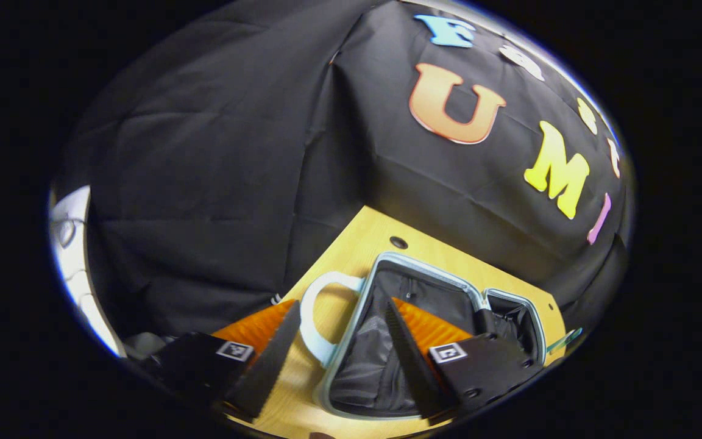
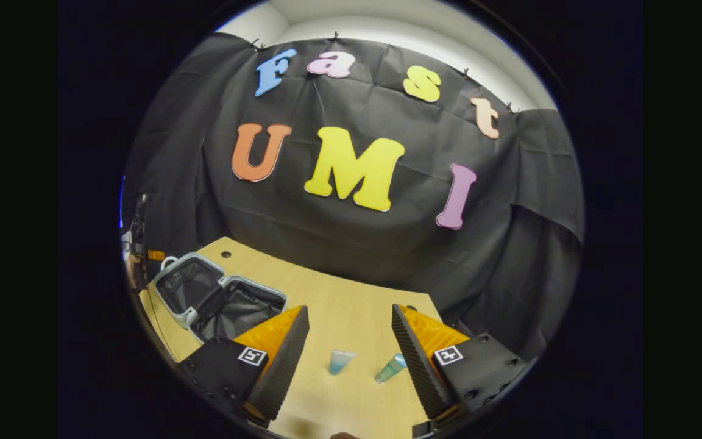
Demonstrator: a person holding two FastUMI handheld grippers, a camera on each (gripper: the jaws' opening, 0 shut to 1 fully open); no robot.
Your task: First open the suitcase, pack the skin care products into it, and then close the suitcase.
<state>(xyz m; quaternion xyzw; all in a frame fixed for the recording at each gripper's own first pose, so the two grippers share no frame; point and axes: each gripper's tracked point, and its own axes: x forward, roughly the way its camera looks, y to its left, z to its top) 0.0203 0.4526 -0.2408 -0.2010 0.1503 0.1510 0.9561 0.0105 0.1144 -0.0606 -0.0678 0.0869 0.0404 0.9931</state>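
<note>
The small light-blue suitcase (image 1: 351, 317) lies open on the wooden table (image 1: 381, 238), both dark-lined halves facing up, its pale handle (image 1: 311, 317) pointing toward my left side. My left gripper (image 1: 342, 341) hovers open just above the near half, one finger over the lining. In the right gripper view the open suitcase (image 2: 220, 299) sits at the left end of the table (image 2: 351, 305). Two skin care products lie between my right gripper's fingers: a pale blue tube (image 2: 340, 361) and a teal tube (image 2: 391, 368). My right gripper (image 2: 351, 347) is open above them, holding nothing.
The table has a round cable hole (image 1: 398, 242) behind the suitcase and another hole (image 2: 225, 254) seen near the back left corner. Black cloth walls close the back and sides. Some equipment (image 2: 138, 241) stands beyond the table's left end.
</note>
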